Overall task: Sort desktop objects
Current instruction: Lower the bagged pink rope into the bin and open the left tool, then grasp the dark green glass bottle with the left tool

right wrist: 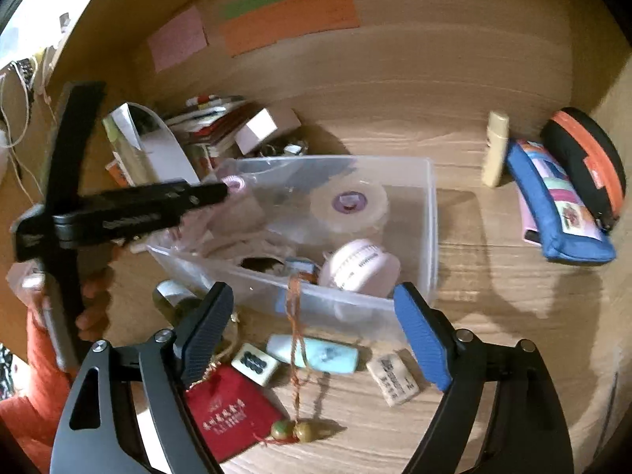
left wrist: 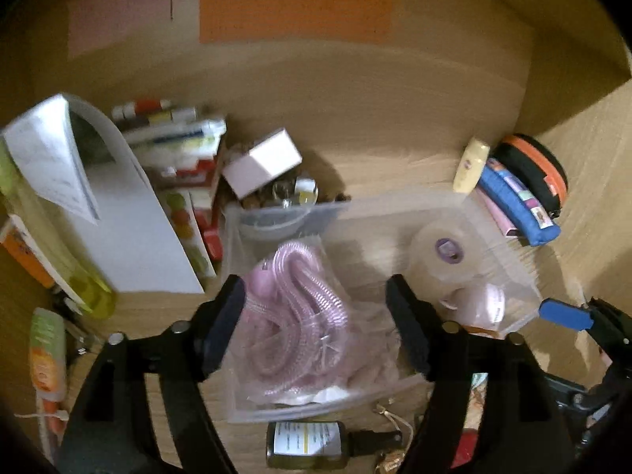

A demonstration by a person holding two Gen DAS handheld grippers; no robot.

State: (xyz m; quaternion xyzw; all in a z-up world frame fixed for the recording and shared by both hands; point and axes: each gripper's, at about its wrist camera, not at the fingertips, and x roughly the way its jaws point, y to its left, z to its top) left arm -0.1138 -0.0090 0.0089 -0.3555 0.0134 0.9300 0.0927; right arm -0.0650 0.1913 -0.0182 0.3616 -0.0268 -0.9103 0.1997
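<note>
We look down on a wooden desk (right wrist: 493, 316) with a clear plastic bin (right wrist: 430, 213) at its middle. Our left gripper (left wrist: 316, 316) hangs over the bin's left end, fingers spread wide with nothing between the pads, directly above a clear bag of coiled pink tubing (left wrist: 292, 316) lying inside the bin; from the right wrist view its tips sit at the bin's left rim, beside the pink coil. Our right gripper (right wrist: 316, 331) hovers at the bin's near wall, its two blue-padded fingers (right wrist: 420, 339) also spread apart and empty. Inside the bin we also see a translucent tape roll with a purple core (right wrist: 349, 205) and a pale pink round case (right wrist: 355, 268). A braided orange cord with green and tan beads (right wrist: 296, 355) hangs over the near wall and trails onto the desk. Beside it on the desk: a red cloth pouch with gold print (right wrist: 229, 414), a white mahjong tile (right wrist: 254, 363), a light blue tube (right wrist: 316, 355) and a white eraser (right wrist: 393, 383). Far right lie a blue zip pencil case (right wrist: 561, 213) and a black-and-orange round case (right wrist: 584, 162), touching. A dark glass bottle (left wrist: 306, 444) rests near the bin's front in the left view.
</note>
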